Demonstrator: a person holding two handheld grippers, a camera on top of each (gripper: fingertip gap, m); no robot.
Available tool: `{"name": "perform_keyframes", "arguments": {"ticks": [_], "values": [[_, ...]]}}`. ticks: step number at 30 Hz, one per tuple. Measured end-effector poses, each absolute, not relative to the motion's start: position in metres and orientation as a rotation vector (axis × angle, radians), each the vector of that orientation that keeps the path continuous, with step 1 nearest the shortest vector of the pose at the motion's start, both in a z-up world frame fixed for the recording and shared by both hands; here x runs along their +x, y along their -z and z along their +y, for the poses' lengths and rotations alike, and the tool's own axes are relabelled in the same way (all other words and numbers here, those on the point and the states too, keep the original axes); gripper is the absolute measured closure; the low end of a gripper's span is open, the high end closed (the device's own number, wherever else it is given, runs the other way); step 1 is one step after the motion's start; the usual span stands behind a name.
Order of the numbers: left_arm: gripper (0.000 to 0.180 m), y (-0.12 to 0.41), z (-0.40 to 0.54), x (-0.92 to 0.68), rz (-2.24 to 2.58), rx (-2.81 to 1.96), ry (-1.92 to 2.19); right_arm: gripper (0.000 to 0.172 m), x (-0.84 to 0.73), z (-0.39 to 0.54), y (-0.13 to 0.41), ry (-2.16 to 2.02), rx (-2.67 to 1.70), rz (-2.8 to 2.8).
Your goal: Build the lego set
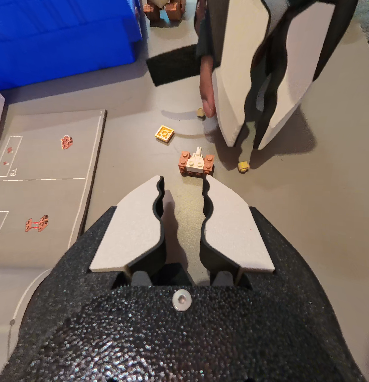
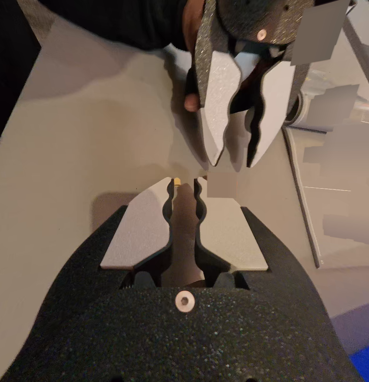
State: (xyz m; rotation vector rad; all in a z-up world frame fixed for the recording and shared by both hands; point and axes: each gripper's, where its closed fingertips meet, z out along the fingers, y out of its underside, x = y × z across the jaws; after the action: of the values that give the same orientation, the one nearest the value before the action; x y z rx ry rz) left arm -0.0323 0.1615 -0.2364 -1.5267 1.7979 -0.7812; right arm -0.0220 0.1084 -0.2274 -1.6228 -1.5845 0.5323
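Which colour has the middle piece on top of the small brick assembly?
White, between brown bricks; it shows best in the left wrist view.

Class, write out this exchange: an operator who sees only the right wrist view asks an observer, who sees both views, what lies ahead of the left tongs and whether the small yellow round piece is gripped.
Operator: What sits ahead of the left tongs? My view does not show it.
Observer: A small brown and white brick assembly, on the table just beyond their open tips.
Operator: Is the yellow round piece gripped by my right tongs?
Observer: No. It lies on the table just beneath their tips, and neither pad touches it.
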Motion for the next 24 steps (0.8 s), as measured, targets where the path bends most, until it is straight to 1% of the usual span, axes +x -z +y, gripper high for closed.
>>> {"name": "perform_keyframes", "arguments": {"ticks": [5,14,17,24], "values": [[0.145,0.237,0.158,-0.034,1.824,-1.511,0.786,0.154,-0.025,0.106,0.243,-0.486,-1.678,-1.631],[0.145,0.237,0.156,-0.034,1.840,-1.502,0.796,0.157,-0.028,0.106,0.248,-0.522,-1.779,-1.608],[0.145,0.237,0.156,-0.034,1.845,-1.497,0.795,0.162,-0.028,0.105,0.248,-0.532,-1.798,-1.603],[0.145,0.234,0.154,-0.036,1.839,-1.496,0.838,0.163,-0.028,0.110,0.241,-0.551,-1.774,-1.543]]}}
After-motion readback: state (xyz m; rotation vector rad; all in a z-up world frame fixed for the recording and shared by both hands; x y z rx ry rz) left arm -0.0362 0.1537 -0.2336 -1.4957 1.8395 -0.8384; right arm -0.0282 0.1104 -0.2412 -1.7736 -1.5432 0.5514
